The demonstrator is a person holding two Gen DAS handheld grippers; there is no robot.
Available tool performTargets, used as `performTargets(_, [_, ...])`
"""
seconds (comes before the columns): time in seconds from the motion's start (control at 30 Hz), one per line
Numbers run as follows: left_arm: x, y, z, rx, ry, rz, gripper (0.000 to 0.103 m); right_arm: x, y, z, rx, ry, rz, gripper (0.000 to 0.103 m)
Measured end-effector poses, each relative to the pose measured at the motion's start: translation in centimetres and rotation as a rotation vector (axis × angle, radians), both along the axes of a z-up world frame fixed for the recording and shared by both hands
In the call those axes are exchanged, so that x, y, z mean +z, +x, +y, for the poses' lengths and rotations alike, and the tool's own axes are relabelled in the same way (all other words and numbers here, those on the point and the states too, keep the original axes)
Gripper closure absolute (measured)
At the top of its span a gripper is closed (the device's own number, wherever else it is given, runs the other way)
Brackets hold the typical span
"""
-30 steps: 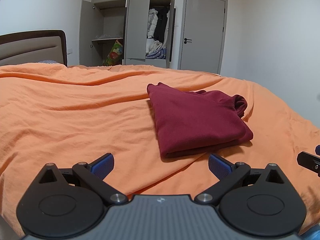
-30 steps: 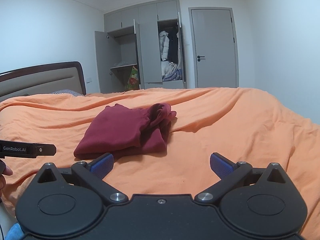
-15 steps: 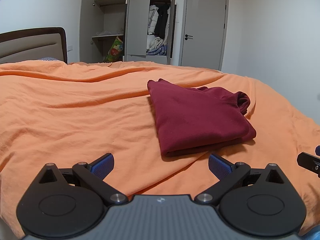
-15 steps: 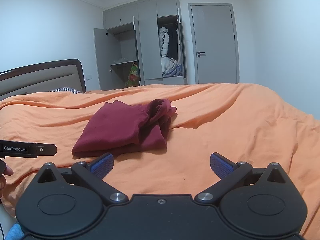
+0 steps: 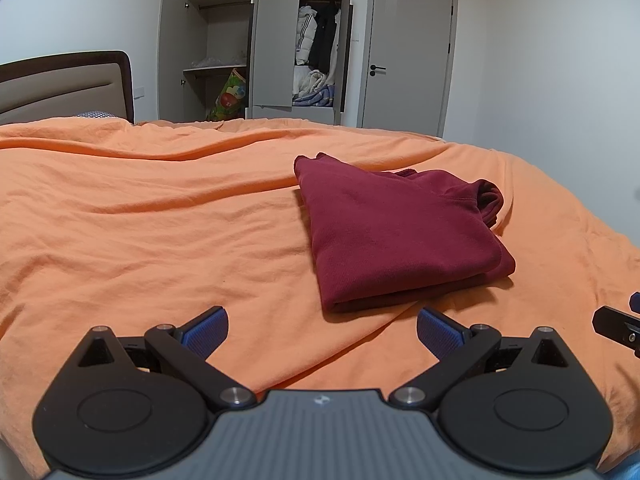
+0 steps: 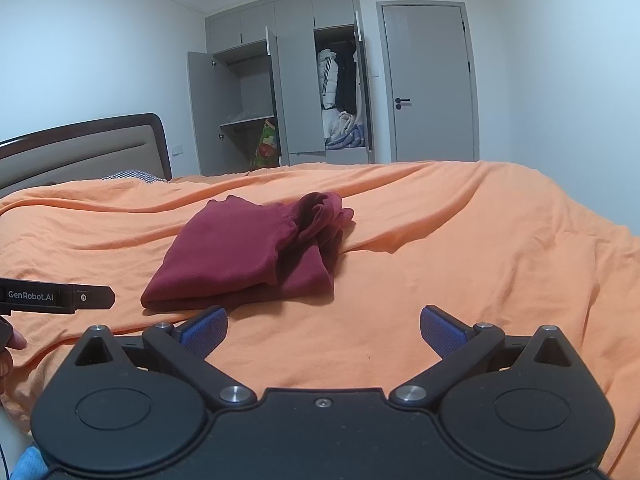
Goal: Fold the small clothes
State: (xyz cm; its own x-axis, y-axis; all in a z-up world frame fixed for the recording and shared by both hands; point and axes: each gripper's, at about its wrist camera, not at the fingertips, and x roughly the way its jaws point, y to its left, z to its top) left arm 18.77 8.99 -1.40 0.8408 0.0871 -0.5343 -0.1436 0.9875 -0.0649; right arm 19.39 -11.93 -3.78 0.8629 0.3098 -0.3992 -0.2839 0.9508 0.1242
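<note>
Over the last second little has shifted: both cameras have tipped slightly, so the wardrobe and door sit a touch higher in view, while the dark red garment lies where it lay on the orange bed. The left hand-held gripper hangs just short of the garment's near folded edge, its blue pads spread apart and holding nothing; the right hand-held gripper is likewise spread wide and empty, near the garment's near edge but not touching it. The garment is stacked in flat layers, with its ribbed cuff and loose ends bunched at the far right corner, which suggests the folding is done or nearly so. Both tools held back and open reads as a release, letting the cloth settle under its own weight without dragging a layer askew. The bunched end looks like the one spot that might want tidying. A fingertip shows at the right view's left margin.
</note>
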Motion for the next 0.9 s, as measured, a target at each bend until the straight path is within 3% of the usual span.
performTargets(0.7, [-0.4,0.34,0.27,0.0,-0.007,0.011,0.0,-0.44,0.61,0.18,0.006,-0.001,0.024,0.001])
performTargets(0.9, [-0.49,0.93,-0.35,0.028,0.049,0.045,0.0,-0.57,0.88,0.18,0.008,-0.005,0.033,0.001])
